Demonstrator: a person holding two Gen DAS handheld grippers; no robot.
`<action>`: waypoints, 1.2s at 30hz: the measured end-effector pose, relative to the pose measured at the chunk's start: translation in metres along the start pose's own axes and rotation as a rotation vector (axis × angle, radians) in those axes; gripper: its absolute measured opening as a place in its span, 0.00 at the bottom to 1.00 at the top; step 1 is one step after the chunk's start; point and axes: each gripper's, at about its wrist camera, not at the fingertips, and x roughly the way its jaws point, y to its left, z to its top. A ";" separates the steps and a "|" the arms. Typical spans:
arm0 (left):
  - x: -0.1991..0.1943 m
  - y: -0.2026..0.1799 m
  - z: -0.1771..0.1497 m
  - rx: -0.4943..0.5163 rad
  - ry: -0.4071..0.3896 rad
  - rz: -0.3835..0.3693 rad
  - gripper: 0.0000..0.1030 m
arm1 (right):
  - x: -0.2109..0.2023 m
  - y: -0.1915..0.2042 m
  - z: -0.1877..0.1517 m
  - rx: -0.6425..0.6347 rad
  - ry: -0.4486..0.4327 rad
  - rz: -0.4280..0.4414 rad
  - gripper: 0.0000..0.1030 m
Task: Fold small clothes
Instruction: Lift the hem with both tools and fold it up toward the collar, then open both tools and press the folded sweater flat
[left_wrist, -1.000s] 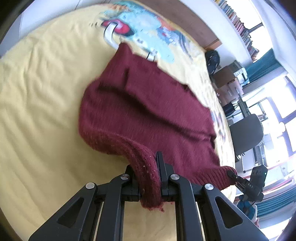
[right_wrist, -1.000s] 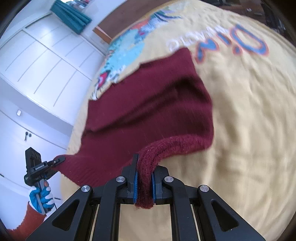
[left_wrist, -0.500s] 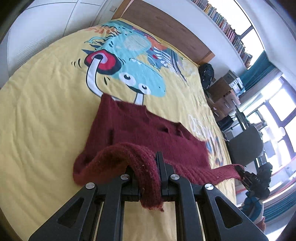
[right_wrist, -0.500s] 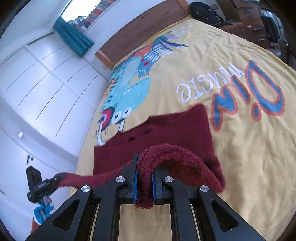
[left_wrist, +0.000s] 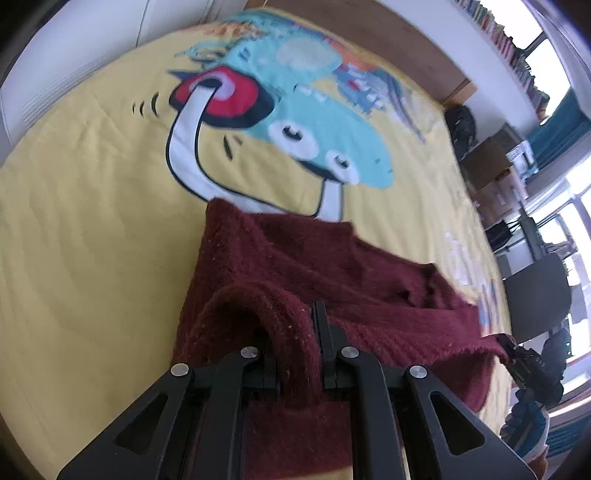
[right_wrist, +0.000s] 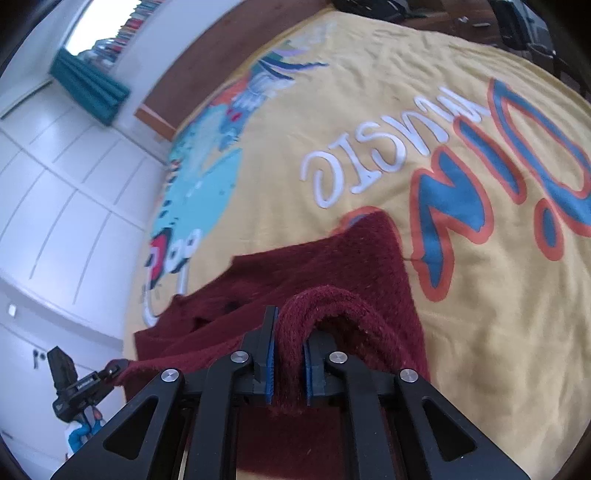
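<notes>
One dark red knitted sweater lies on the bed's yellow printed cover, its near hem lifted and doubled over the rest. Two hand-held grippers hold that hem: the left hand-held gripper is clamped on one corner, the right hand-held gripper on the other. White letters on the cover read "MUSIC", upside down from here.

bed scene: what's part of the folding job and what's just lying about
Part of the job:
maroon sweater
left gripper, shut on its edge
right gripper, shut on its edge

Just there:
yellow bedspread
backpack
office chair
</notes>
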 end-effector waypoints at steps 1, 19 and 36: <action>0.006 0.002 0.000 -0.003 0.011 0.013 0.10 | 0.008 -0.003 0.002 0.010 0.011 -0.010 0.13; -0.015 0.017 0.028 -0.129 -0.016 -0.076 0.59 | 0.016 -0.014 0.034 0.100 -0.010 -0.025 0.60; 0.035 -0.045 -0.004 0.214 -0.012 0.164 0.59 | 0.071 0.055 0.007 -0.344 0.068 -0.244 0.60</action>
